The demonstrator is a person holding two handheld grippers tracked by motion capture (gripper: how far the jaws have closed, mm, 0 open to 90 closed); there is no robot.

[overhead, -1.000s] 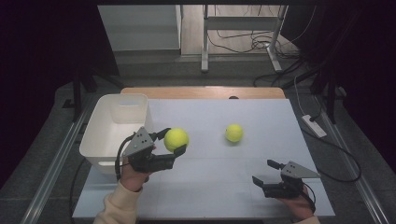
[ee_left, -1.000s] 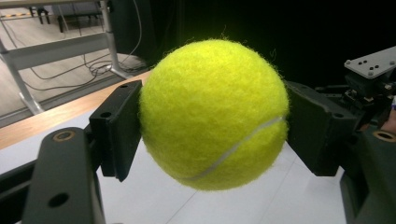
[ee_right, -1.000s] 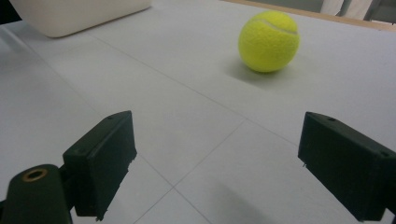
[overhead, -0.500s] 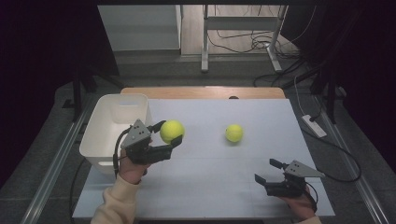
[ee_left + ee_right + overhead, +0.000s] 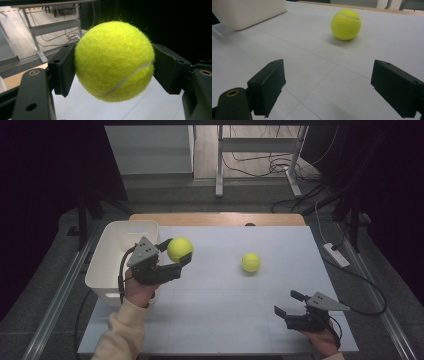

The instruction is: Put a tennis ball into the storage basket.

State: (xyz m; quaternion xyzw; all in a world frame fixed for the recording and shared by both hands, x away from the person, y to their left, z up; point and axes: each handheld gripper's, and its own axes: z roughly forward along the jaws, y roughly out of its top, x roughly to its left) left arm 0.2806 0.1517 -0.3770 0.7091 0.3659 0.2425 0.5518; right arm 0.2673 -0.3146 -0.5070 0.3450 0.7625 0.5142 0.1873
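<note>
The left hand-held gripper [image 5: 174, 255] pinched a tennis ball [image 5: 180, 249] above the desk [image 5: 210, 320], with the white bin [image 5: 107, 265] just to its left. The right hand-held gripper [image 5: 288, 304] sat spread, near right.

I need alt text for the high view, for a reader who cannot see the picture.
The left gripper holds a yellow tennis ball in the air beside a white bin. A second tennis ball lies on the white table, and the right gripper rests open near the front edge.
</note>
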